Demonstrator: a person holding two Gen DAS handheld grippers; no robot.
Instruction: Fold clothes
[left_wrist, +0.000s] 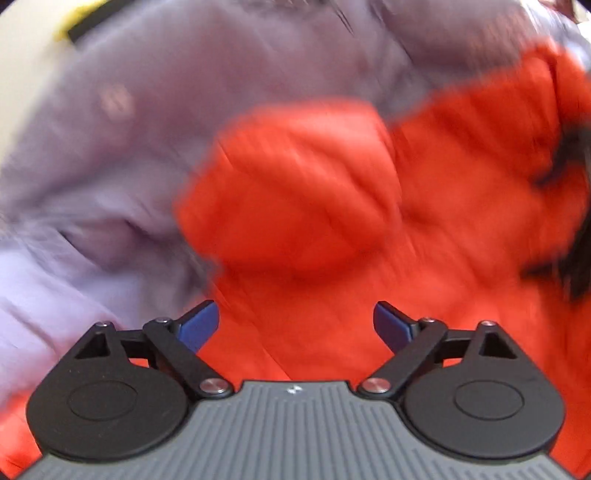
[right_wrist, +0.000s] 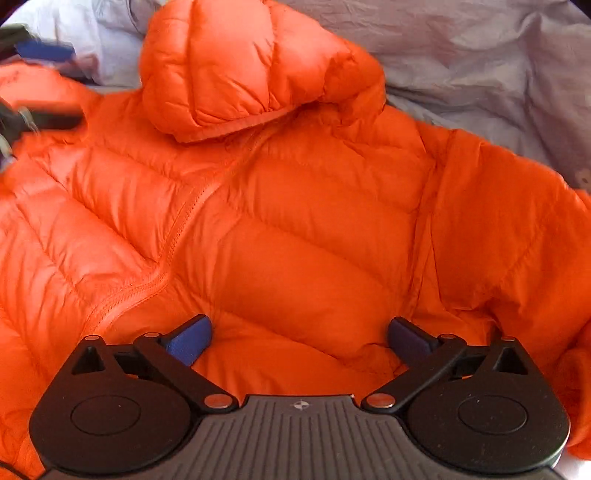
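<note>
Bedding: pale lilac sheet (right_wrist: 480, 62), rumpled, spread under and behind the jacket; same sheet (left_wrist: 110, 155) blurred in the left wrist view.
Jacket: orange puffer jacket (right_wrist: 295, 229) lying front up on the sheet, zip closed down the middle.
Hood: hood (right_wrist: 243, 70) folded forward onto the jacket's collar, its opening edge facing the chest; in the left wrist view the hood (left_wrist: 295, 192) smeared by motion.
Sleeve: sleeve (right_wrist: 517, 229) on the right of the jacket's chest, spread outward over the sheet.
Right hand-held gripper (right_wrist: 299, 339): spread wide, gripping nothing, blue pads (right_wrist: 192, 341) low over the jacket's lower chest; touching the fabric or not, cannot tell.
Left hand-held gripper (left_wrist: 295, 326): spread wide, gripping nothing, poised over the jacket (left_wrist: 443, 221) below the hood; seen also as a blurred dark and blue shape at the left of the jacket in the right wrist view.
Edge: yellow and black item (left_wrist: 79, 22) beyond the sheet, too blurred to name.
</note>
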